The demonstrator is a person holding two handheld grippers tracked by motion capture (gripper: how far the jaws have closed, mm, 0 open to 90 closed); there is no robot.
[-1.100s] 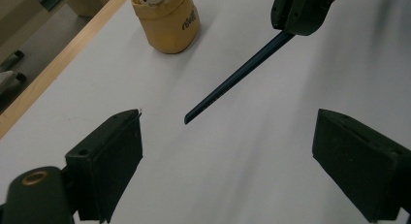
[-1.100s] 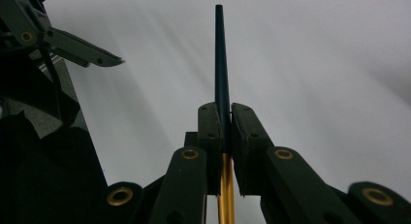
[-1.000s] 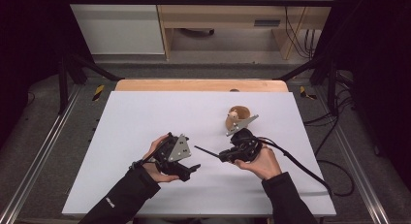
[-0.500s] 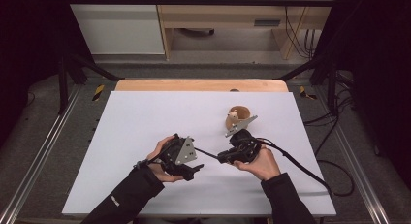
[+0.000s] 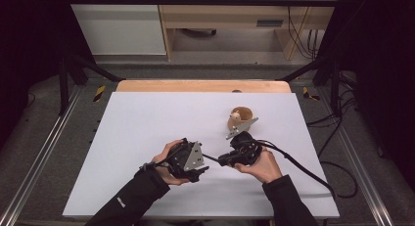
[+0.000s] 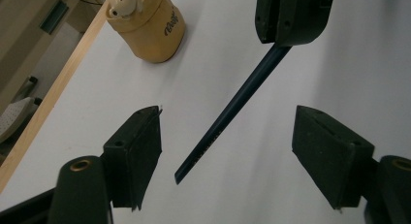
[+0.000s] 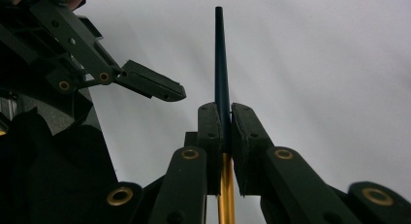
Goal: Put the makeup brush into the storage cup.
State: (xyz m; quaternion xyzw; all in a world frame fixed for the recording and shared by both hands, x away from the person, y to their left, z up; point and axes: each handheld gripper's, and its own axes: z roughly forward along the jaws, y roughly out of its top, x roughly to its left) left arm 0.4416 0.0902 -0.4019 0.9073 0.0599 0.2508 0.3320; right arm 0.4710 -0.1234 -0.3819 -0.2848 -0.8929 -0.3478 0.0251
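A thin dark blue pen [image 7: 220, 54] with a gold rear section [image 7: 226, 195] sticks out of my right gripper [image 7: 224, 110], which is shut on it. In the high view the right gripper [image 5: 221, 161] is held just above the white table [image 5: 147, 118] and points left. My left gripper [image 6: 228, 122] faces it with its jaws wide open, one on each side of the pen [image 6: 232, 107] near its tip, not touching it. The high view shows the left gripper [image 5: 201, 163] almost meeting the right one at the table's front centre.
A tan cup-shaped container [image 5: 241, 119] with a small white figure in it stands just behind the right gripper; it appears again as the container [image 6: 150, 30]. A wooden strip [image 5: 195, 85] runs along the table's far edge. A black cable [image 5: 303, 167] trails right.
The left gripper has moved right toward the right gripper, so the pen's tip now lies between its open jaws. The right gripper has stayed about where it was.
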